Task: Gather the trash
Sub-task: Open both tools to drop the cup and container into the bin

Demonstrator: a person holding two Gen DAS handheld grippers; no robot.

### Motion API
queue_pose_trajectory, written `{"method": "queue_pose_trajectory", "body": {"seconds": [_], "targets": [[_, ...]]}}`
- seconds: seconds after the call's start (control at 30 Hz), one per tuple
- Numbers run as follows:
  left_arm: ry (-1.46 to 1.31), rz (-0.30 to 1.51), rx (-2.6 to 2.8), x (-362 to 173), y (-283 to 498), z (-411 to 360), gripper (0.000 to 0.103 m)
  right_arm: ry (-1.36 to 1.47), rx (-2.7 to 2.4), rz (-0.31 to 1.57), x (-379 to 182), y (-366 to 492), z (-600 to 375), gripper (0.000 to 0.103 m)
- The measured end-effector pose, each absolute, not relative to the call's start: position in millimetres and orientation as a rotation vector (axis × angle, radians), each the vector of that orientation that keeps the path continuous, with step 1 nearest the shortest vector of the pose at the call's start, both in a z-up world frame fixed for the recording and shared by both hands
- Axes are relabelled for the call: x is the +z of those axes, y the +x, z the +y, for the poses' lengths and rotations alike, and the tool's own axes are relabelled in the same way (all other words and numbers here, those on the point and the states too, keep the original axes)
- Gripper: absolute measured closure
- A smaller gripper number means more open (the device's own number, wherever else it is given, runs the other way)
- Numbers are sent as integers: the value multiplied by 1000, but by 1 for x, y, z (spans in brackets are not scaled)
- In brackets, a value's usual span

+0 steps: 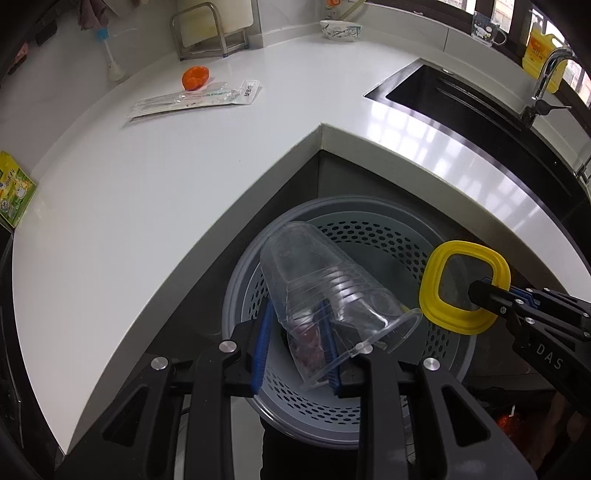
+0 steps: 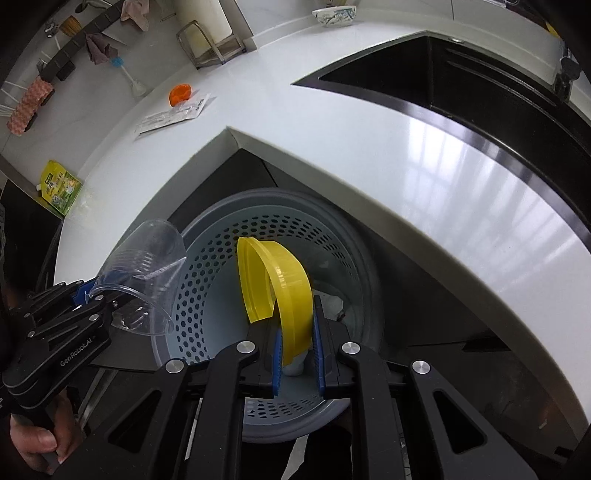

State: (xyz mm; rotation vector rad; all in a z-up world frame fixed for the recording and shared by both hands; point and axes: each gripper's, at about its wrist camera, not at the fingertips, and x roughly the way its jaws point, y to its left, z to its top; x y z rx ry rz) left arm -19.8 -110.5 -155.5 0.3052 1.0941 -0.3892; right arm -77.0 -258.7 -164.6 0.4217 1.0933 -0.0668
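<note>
My left gripper (image 1: 295,350) is shut on the rim of a clear plastic cup (image 1: 317,288), held tilted above the grey perforated bin (image 1: 369,236) on the floor below the counter corner. The cup also shows in the right wrist view (image 2: 144,266), over the bin's left rim. My right gripper (image 2: 297,354) is shut on a yellow plastic lid (image 2: 284,280), held edge-on above the bin (image 2: 221,266). In the left wrist view the lid (image 1: 439,314) hangs over the bin's right side. White crumpled trash (image 2: 328,304) lies in the bin.
On the white counter (image 1: 184,166) lie an orange peel (image 1: 195,77), a clear plastic wrapper (image 1: 192,99) and a green packet (image 1: 14,192). A black sink (image 1: 443,96) with a tap (image 1: 546,77) is on the right. A bowl (image 1: 340,28) and a metal rack (image 1: 207,33) stand at the back.
</note>
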Motion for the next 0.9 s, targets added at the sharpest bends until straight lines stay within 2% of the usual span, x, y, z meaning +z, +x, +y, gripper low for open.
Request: {"method": "queue_pose_trajectory", "body": {"seconds": [0.27, 0.3, 0.33, 0.37, 0.4, 0.43, 0.9], "targets": [[308, 1122, -365, -170, -18, -103, 75, 413, -56, 1150, -184, -69, -252, 90], [307, 1122, -362, -170, -18, -103, 71, 411, -56, 1149, -183, -68, -251, 89], [306, 1118, -359, -168, -18, -102, 69, 409, -57, 1149, -183, -68, -249, 85], [304, 1113, -356, -167, -19, -100, 60, 406, -60, 1148, -183, -67, -249, 76], [301, 1105, -352, -165, -19, -99, 46, 404, -65, 1146, -182, -67, -248, 70], [295, 1094, -347, -162, -20, -97, 40, 407, -67, 1143, -181, -68, -249, 60], [269, 1054, -309, -136, -22, -80, 37, 435, -61, 1109, -165, -78, -247, 58]]}}
